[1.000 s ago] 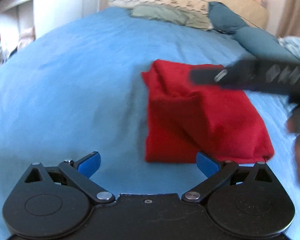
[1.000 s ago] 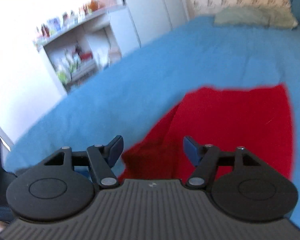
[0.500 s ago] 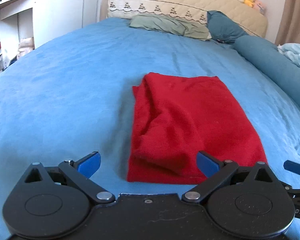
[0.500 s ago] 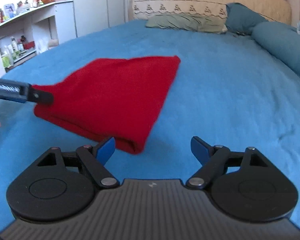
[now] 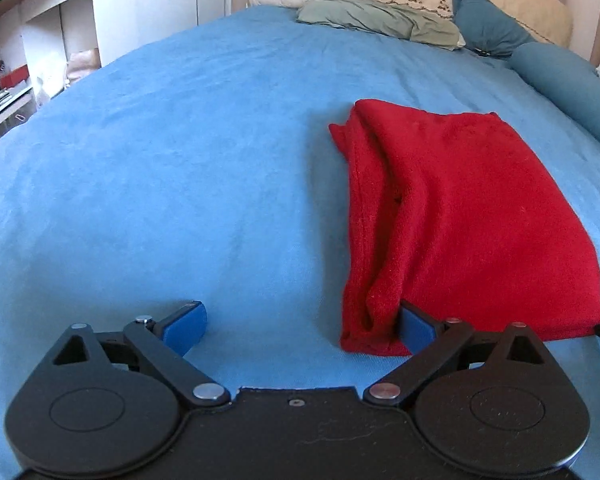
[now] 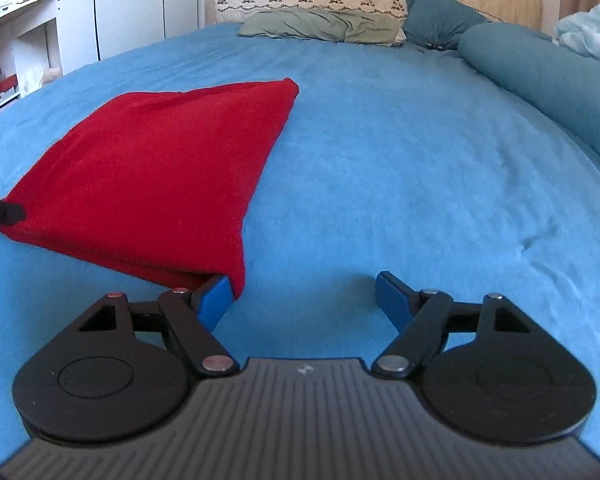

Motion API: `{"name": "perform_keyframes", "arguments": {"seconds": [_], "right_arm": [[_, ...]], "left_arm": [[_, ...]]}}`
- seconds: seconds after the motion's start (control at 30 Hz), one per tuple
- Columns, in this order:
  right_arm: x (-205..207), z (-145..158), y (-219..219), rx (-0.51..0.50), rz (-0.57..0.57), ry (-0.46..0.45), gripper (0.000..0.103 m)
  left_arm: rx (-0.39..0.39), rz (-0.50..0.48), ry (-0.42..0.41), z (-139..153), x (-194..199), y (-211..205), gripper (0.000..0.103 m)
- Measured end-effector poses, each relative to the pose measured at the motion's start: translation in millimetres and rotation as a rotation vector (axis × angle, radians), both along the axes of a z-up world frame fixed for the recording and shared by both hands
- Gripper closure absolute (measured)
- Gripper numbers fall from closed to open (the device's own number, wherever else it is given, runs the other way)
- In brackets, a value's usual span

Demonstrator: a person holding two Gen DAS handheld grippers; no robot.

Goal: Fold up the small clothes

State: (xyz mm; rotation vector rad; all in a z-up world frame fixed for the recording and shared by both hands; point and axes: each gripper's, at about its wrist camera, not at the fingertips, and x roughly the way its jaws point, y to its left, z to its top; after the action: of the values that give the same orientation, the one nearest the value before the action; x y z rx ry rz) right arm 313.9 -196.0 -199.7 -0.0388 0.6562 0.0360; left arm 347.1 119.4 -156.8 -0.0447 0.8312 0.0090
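Note:
A folded red garment (image 5: 452,216) lies flat on the blue bedspread (image 5: 180,160). In the left wrist view its near left corner sits by my left gripper's right finger. My left gripper (image 5: 300,326) is open and empty, low over the bed. In the right wrist view the red garment (image 6: 148,176) lies to the left, its near right corner at my right gripper's left finger. My right gripper (image 6: 304,300) is open and empty. The tip of the other gripper shows at the garment's edge in each view.
Green pillow (image 5: 380,20), dark blue pillow (image 5: 488,24) and a long blue bolster (image 6: 540,76) lie at the head and right side of the bed. White shelves (image 5: 28,40) stand past the bed's left edge. A pale blue blanket (image 6: 592,32) is bunched at far right.
Both grippers have drawn back from the garment and settled at its near corners, left at the left corner and right at the right. The garment has stayed flat on the bed.

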Motion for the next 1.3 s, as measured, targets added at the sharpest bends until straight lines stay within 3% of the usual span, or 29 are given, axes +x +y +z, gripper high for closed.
{"name": "perform_keyframes", "arguments": {"seconds": [0.1, 0.27, 0.4, 0.5, 0.67, 0.87, 1.03, 1.17, 1.23, 1.3], "right_arm": [[0.8, 7.7, -1.2, 0.001, 0.043, 0.006, 0.010], [-6.6, 44.6, -18.0, 0.104, 0.083, -0.019, 0.009], [10.5, 81.5, -39.0, 0.293, 0.094, -0.003, 0.005], [46.7, 98.2, -49.6, 0.430, 0.122, 0.097, 0.000], [103.9, 95.4, -52.9, 0.504, 0.135, 0.197, 0.000], [144.9, 60.8, -45.9, 0.569, 0.121, 0.278, 0.000], [160.5, 36.3, -38.2, 0.582, 0.124, 0.306, 0.000], [167.4, 25.7, -31.0, 0.567, 0.127, 0.299, 0.000], [169.8, 24.3, -27.0, 0.561, 0.136, 0.294, 0.010], [171.4, 24.7, -22.0, 0.565, 0.151, 0.304, 0.034]], "left_arm": [[-0.040, -0.005, 0.004, 10.4, -2.0, -1.3, 0.007], [-0.068, -0.034, -0.041, 50.1, -7.6, -1.1, 0.006], [-0.166, -0.073, -0.066, 78.8, 13.9, 2.7, 0.000], [-0.220, -0.131, -0.038, 92.6, 47.5, 3.1, 0.000], [-0.341, -0.111, 0.086, 79.7, 109.4, 20.7, 0.000], [-0.410, -0.144, 0.224, 40.4, 141.1, 22.9, 0.004], [-0.434, -0.172, 0.245, 24.1, 148.2, 19.6, 0.013], [-0.430, -0.199, 0.233, 18.9, 151.0, 13.0, 0.028], [-0.421, -0.220, 0.229, 17.4, 149.9, 11.3, 0.047], [-0.414, -0.217, 0.225, 18.8, 145.3, 9.4, 0.064]]}}
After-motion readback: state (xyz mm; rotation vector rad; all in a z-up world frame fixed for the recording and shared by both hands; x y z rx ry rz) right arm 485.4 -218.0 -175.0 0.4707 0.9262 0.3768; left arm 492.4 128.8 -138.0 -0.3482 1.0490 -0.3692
